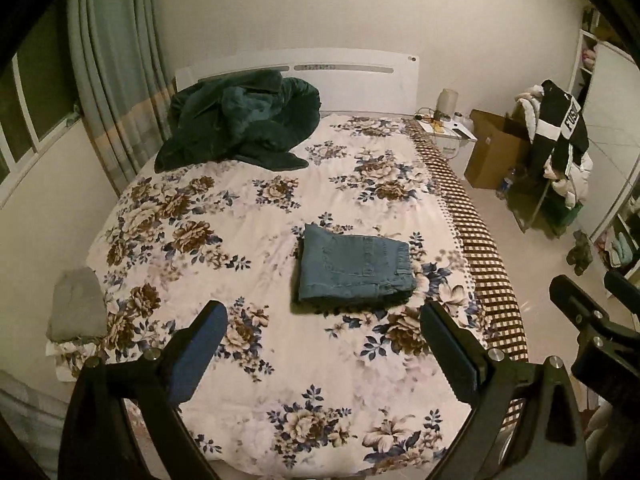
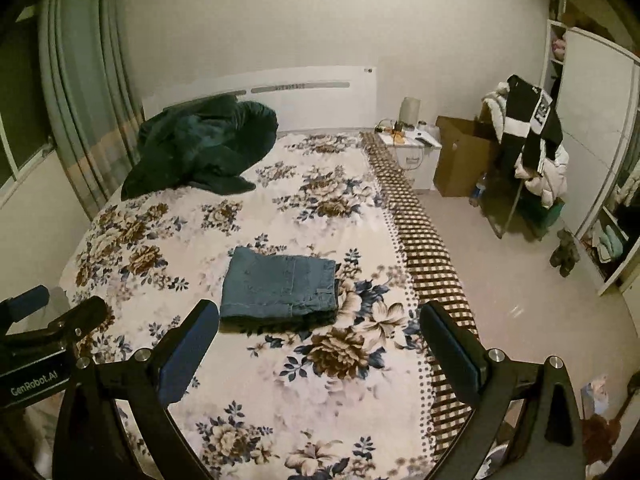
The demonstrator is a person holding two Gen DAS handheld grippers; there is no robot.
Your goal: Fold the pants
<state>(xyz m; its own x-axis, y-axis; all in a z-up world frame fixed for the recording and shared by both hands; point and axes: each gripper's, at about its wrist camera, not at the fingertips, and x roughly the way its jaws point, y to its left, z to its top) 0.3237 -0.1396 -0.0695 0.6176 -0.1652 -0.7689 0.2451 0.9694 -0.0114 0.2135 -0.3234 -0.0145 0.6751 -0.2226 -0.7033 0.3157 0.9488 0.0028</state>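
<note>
Here, the pants [image 1: 354,270] lay folded into a compact rectangle on the floral bed [image 1: 240,216], right of its centre. The left claw [image 1: 324,320] and the right claw [image 2: 320,320] were both spread wide, holding nothing, raised above the bed short of the pants.

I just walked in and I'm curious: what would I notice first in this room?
Probably the big flowery bedspread covering the bed. In its middle lie folded jeans, a neat blue stack, with both grippers, left and right, open and held back from it. Up by the headboard, a dark green blanket sits in a rumpled heap.
</note>
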